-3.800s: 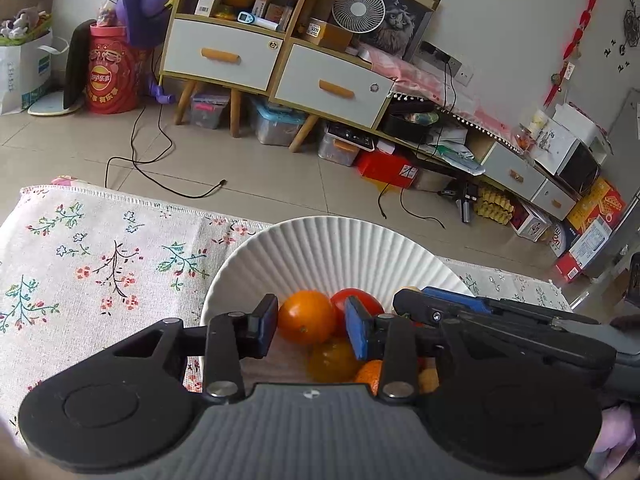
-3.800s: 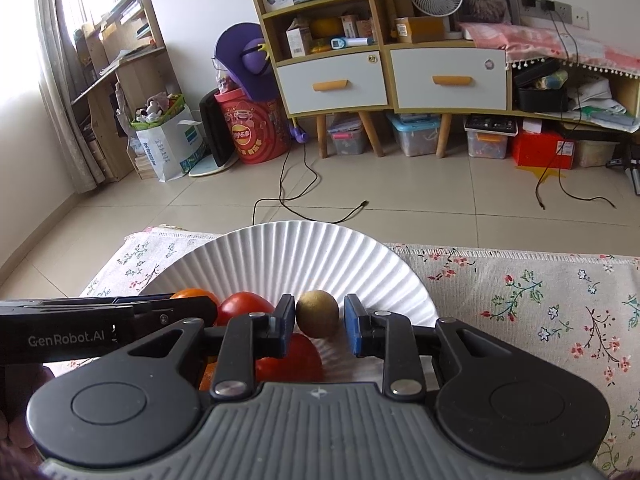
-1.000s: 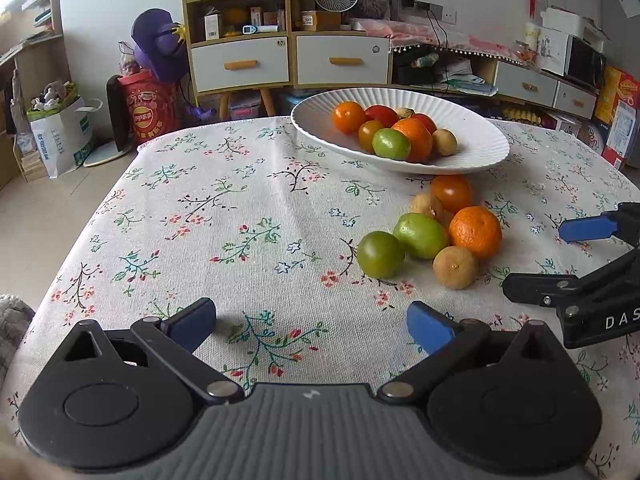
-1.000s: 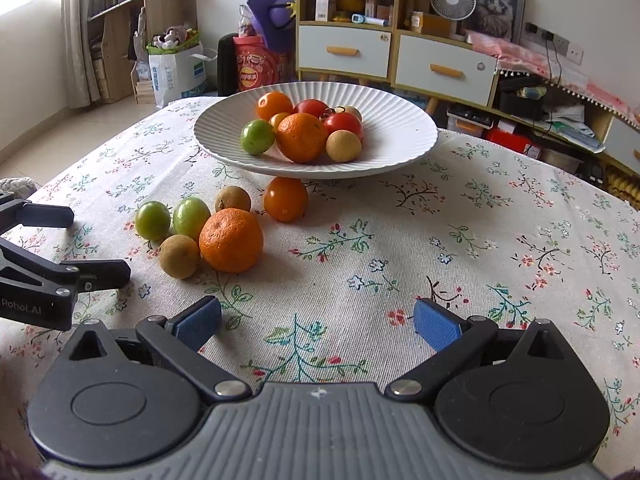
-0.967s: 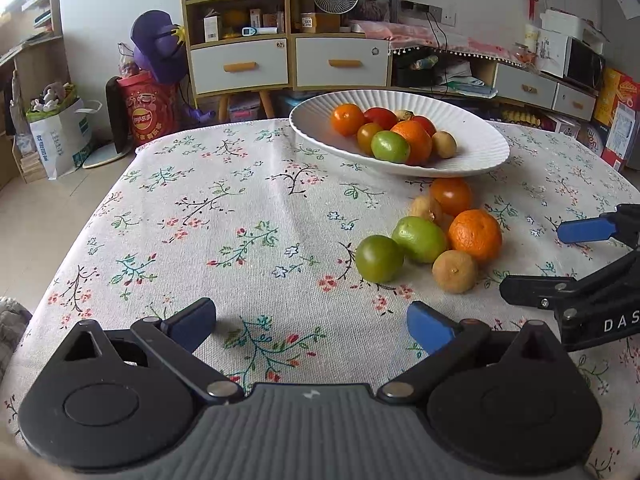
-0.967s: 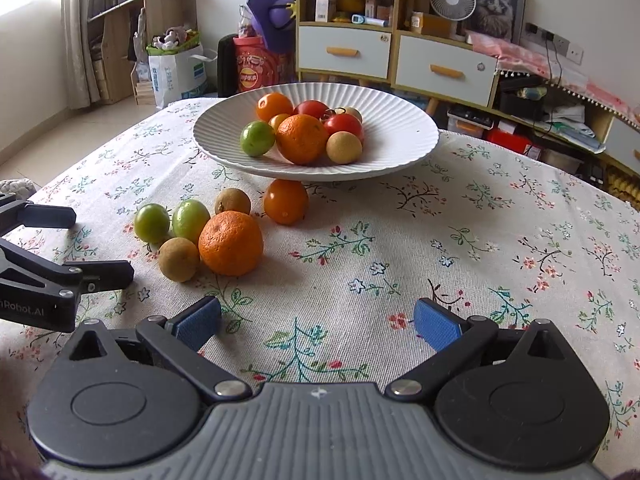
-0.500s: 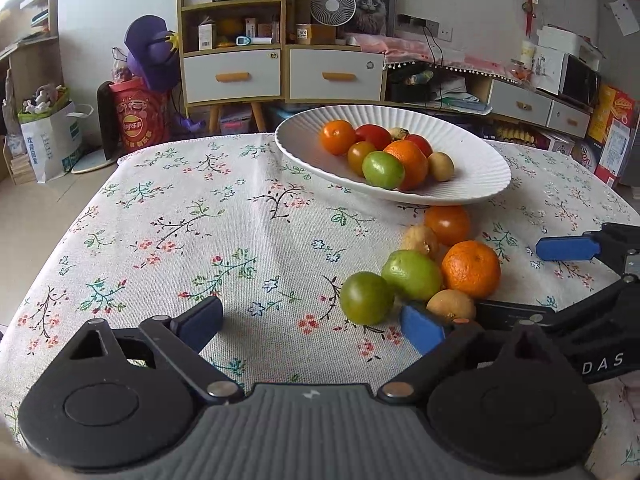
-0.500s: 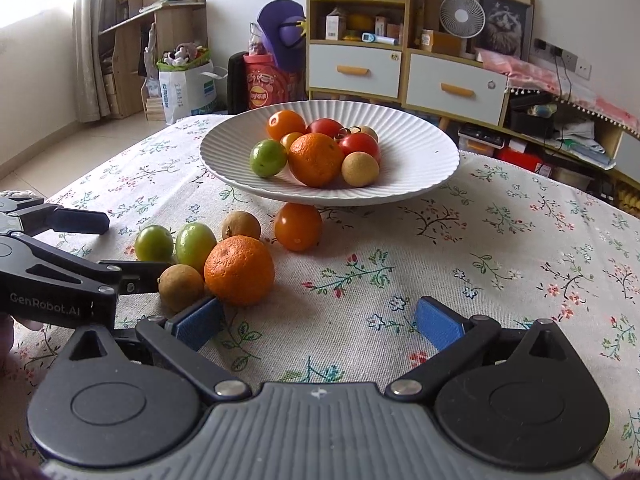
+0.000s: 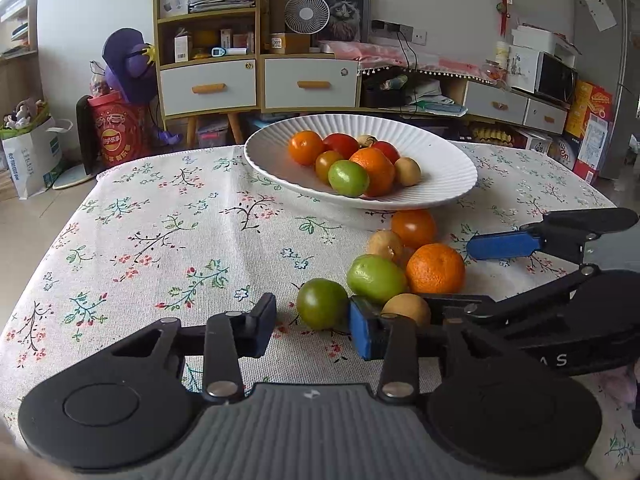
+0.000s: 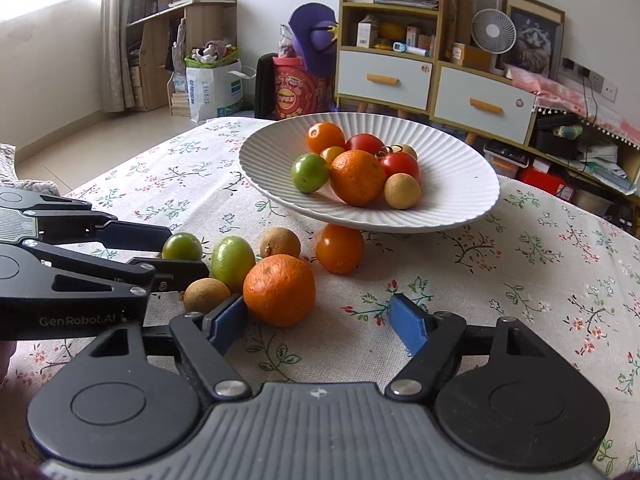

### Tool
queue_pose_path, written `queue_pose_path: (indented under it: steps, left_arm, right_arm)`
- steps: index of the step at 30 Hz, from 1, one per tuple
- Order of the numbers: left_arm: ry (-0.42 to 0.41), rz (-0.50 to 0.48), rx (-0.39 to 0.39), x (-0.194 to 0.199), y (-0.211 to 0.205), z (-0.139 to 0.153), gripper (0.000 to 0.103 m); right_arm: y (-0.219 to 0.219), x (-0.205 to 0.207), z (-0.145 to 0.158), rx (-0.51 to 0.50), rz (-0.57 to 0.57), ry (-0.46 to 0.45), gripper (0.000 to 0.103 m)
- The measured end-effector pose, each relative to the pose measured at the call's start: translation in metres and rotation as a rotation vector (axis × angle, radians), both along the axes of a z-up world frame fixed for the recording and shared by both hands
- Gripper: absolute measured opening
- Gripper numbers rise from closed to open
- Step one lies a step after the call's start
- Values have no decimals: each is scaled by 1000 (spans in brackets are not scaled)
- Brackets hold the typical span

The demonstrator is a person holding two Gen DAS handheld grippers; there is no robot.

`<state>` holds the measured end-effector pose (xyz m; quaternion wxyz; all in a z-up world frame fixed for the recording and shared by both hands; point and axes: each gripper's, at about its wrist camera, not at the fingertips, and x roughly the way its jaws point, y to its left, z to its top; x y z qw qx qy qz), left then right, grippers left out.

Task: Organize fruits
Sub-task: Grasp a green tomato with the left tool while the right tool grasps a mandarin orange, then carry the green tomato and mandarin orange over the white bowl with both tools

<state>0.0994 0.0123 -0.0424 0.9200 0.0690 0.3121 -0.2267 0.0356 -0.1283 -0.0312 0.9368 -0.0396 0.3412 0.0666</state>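
- A table carried a floral tablecloth [image 9: 168, 216]; a white ribbed plate [image 9: 448, 168] stood on the cloth
- Just beside the plate's near rim lay an orange tomato [image 9: 413, 227]; nearer than it, a brown longan [image 9: 385, 244], a mandarin [image 9: 435, 268], a light green fruit [image 9: 375, 278], a dark green tomato [image 9: 322, 303] and a second longan [image 9: 406, 307]

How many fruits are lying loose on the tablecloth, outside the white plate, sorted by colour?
Green fruits: 2
Orange fruits: 2
Brown fruits: 2
Total: 6
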Motion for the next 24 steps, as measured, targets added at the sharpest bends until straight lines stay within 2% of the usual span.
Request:
queue_pose_path:
  steps: [2,7,8,17,24]
  left_arm:
    - [8,-11,1,-1,-2,1,27]
    - [31,-5,0,0,-1,3,25]
    - [35,-4,0,-1,-1,4,25]
    - [62,6,-8,-3,-1,13,25]
    - [60,3,-26,-8,1,24,24]
  right_arm:
    - [2,0,1,10,11,7,61]
    - [6,0,5,26,45,21,40]
    - [7,0,6,28,52,25,33]
    - [9,-4,13,47,61,74,32]
    - [6,-6,26,66,32,74,32]
